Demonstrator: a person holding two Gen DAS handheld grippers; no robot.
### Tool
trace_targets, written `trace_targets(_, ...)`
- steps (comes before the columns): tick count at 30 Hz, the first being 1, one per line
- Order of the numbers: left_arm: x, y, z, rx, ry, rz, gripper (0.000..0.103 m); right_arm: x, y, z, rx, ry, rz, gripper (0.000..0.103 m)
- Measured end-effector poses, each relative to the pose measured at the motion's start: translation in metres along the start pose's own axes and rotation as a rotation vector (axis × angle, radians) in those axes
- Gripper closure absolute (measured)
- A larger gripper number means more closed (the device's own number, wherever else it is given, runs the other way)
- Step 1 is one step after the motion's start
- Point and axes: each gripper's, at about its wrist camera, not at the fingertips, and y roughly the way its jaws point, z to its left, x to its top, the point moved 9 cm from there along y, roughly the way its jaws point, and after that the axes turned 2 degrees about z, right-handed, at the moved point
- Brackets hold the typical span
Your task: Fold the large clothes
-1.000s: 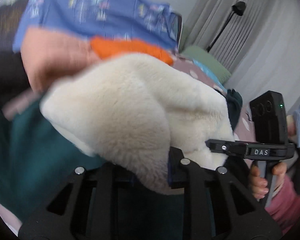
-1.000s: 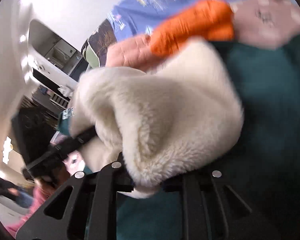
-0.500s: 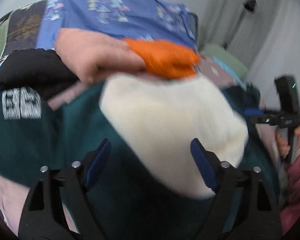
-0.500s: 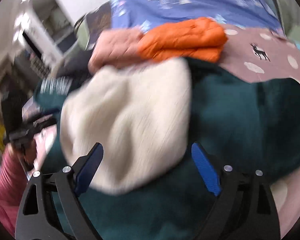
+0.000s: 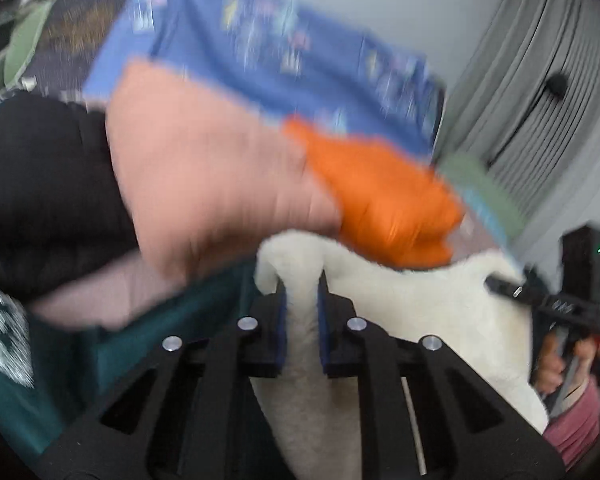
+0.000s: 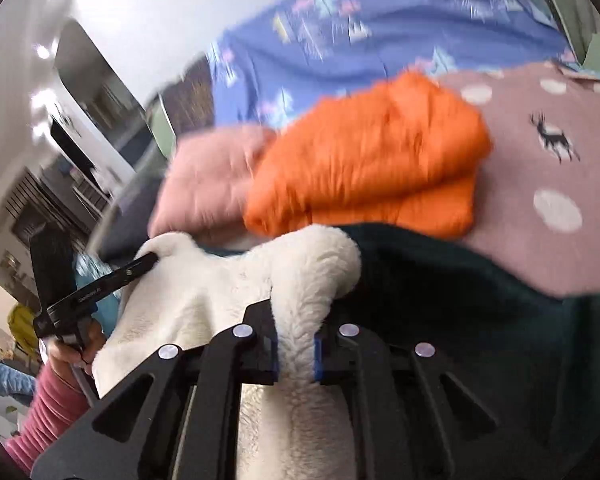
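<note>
While both views are motion-blurred: only coarse relations are readable.

Left wrist view, left gripper [image 5: 302, 300]: fingers drawn close together, clamped on a ridge of the cream fluffy fleece garment [image 5: 428, 312].
Left wrist view, garment: it runs from between the fingers out to the right, its long axis crosswise to the fingers, where the right gripper [image 5: 496, 283] touches its far edge; whether that one is clamped cannot be told from here.
Left wrist view, surroundings: the fleece lies over a dark teal cloth [image 5: 172, 328]; just beyond it sit a folded bright orange padded jacket [image 5: 384, 200] and a folded salmon-pink padded garment [image 5: 204, 184], touching each other, with a black garment [image 5: 40, 192] to the left and a blue patterned sheet [image 5: 268, 56] behind.

Right wrist view, right gripper [image 6: 295, 344]: fingers nearly together, pinching a bunched fold of the cream fleece.
Right wrist view, garment: it stretches leftward to the left gripper [image 6: 150, 259], whose tip touches its rounded corner.
Right wrist view, surroundings: a mauve blanket with white dots and a deer print [image 6: 540, 152] lies to the right of the orange jacket.
</note>
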Motion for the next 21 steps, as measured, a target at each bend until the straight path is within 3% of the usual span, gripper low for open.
trace_targets(2,0.005,0.008,0.010,0.056,0.005,-0.015,0.095,0.000,0.022,-0.012,-0.053,-0.037,0.012,0.092)
trace_targets(3,0.003,0.023,0.023,0.156,0.030,-0.002,0.103,-0.008,0.047,-0.025,-0.136,-0.074,0.064,0.092)
trace_targets(4,0.000,0.036,0.035,0.224,0.042,0.016,0.103,-0.019,0.066,-0.035,-0.177,-0.077,0.116,0.093)
trace_targets(5,-0.010,0.049,0.050,0.269,0.032,0.063,0.103,-0.025,0.068,-0.042,-0.175,-0.070,0.125,0.092)
trace_targets(6,-0.025,0.063,0.064,0.273,-0.012,0.129,0.103,-0.026,0.066,-0.043,-0.158,-0.050,0.109,0.092)
trace_targets(7,-0.031,0.063,0.067,0.249,-0.037,0.136,0.103,-0.024,0.058,-0.041,-0.121,-0.004,0.095,0.091)
trace_targets(8,-0.033,0.057,0.067,0.219,-0.056,0.124,0.103,-0.023,0.053,-0.039,-0.105,0.022,0.101,0.084)
trace_targets(9,-0.032,0.048,0.064,0.195,-0.060,0.115,0.103,-0.024,0.043,-0.040,-0.146,0.037,0.114,0.075)
trace_targets(10,-0.031,0.040,0.062,0.185,-0.060,0.111,0.102,-0.022,0.033,-0.044,-0.205,0.029,0.106,0.051)
trace_targets(11,-0.028,0.028,0.058,0.160,-0.063,0.101,0.097,-0.019,0.017,-0.045,-0.278,0.009,0.072,0.043)
trace_targets(12,-0.026,0.013,0.051,0.115,-0.064,0.089,0.084,-0.017,0.002,-0.040,-0.285,-0.011,0.050,0.043)
trace_targets(13,-0.025,0.001,0.042,0.078,-0.059,0.080,0.075,-0.018,-0.009,-0.034,-0.276,-0.014,0.048,0.043)
trace_targets(15,-0.033,-0.023,0.020,0.039,-0.027,0.086,0.036,-0.024,-0.025,-0.023,-0.232,0.001,0.048,0.043)
trace_targets(17,-0.058,-0.027,-0.006,-0.012,0.026,0.156,0.019,-0.044,-0.025,-0.011,-0.211,0.005,0.112,0.034)
trace_targets(19,-0.083,-0.015,-0.016,-0.031,0.019,0.255,0.015,-0.072,-0.018,-0.015,-0.196,0.028,0.191,0.031)
trace_targets(21,-0.116,-0.001,-0.013,-0.057,-0.084,0.352,0.017,-0.095,0.002,-0.015,-0.161,0.068,0.268,0.031)
